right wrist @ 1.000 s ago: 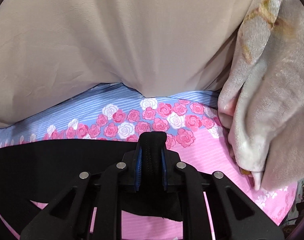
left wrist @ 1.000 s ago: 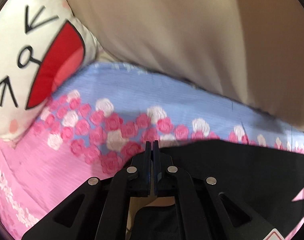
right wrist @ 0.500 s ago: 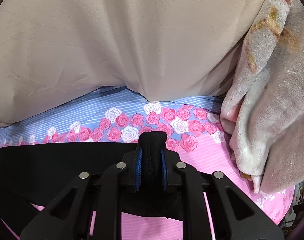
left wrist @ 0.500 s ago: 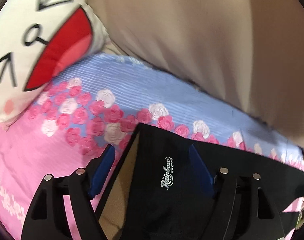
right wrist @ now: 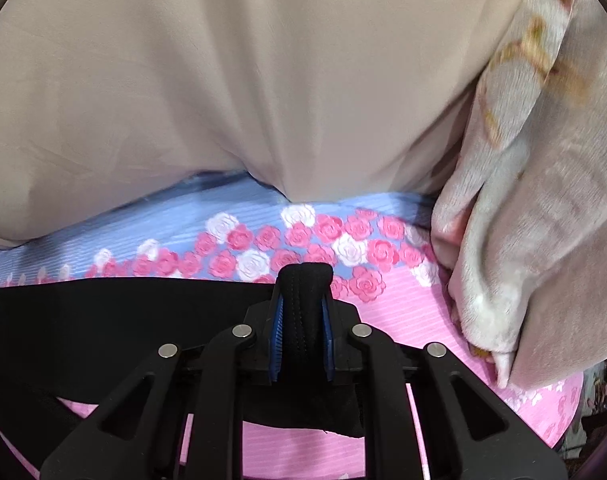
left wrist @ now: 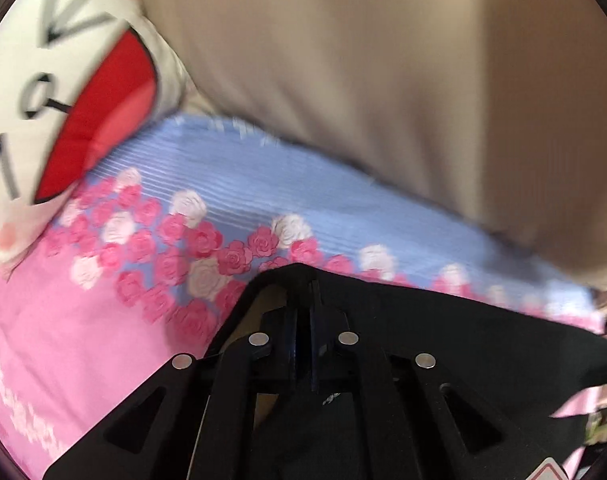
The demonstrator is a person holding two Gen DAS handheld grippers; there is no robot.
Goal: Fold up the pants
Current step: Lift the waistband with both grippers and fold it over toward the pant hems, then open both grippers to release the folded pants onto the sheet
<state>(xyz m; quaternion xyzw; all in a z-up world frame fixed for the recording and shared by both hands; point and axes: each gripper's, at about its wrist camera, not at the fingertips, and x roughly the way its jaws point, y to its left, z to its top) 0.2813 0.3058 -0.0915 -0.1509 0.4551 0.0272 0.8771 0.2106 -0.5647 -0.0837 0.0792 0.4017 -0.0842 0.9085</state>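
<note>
Checked left tool: found both fingers pressed flat together, no gap showing. Saw a corner of the black pants peaking right at those tips, raised off the flowered sheet, with a tan patch showing under the lifted edge. Read that as a pinch on the pants corner. Could not make out the exact contact line through the motion blur.

Checked right tool: found it clamped on a thick, stitched black band of the pants. Saw that band bunched upright between the blue pads and poking out past the tips. Noted the pads kept apart only by that band.

Found the rest of the pants spread across the sheet. Traced them from the right tool's band to the left edge in the right wrist view, and from the left tool's corner to the right edge in the left wrist view. Saw pink sheet through the right tool's linkage, with a loose black hem lying over it.

Logged the sheet as pink nearer the cameras and blue-striped further off, with a row of pink and white roses along the join. Spotted a beige cloth mass lying over the far blue strip in both views. Spotted a white cushion with a cartoon face and red mouth at the left, resting on the sheet beside the beige mass. Spotted a plush cream blanket heaped at the right on the pink part, apart from the pants.
</note>
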